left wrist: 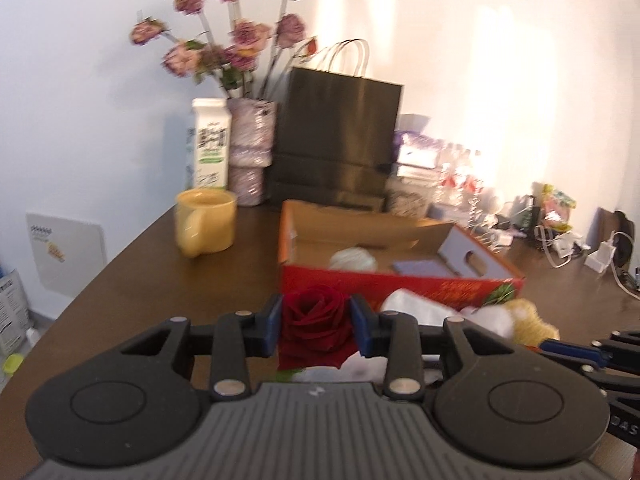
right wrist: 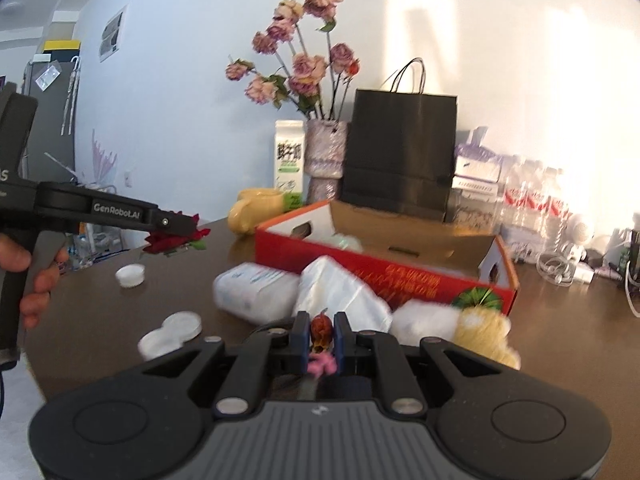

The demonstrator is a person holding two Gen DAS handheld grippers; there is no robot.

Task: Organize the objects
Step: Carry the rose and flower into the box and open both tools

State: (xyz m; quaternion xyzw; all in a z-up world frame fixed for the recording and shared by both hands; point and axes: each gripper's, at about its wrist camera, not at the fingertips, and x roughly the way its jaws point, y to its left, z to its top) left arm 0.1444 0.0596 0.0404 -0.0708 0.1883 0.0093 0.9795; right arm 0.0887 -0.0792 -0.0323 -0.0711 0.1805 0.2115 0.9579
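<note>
Pinching a red rose (left wrist: pixel 314 322), the left tool (left wrist: pixel 316 326) is facing the red box (left wrist: pixel 400 286) lying just beyond; the right tool (right wrist: pixel 321 332) is clamping a small figurine (right wrist: pixel 321 330).

Box (left wrist: pixel 400 284) mid-table (left wrist: pixel 160 264), mug (left wrist: pixel 205 226) left of it, bag (left wrist: pixel 338 136) behind, carton (left wrist: pixel 210 144) beside vase (left wrist: pixel 252 148).
</note>
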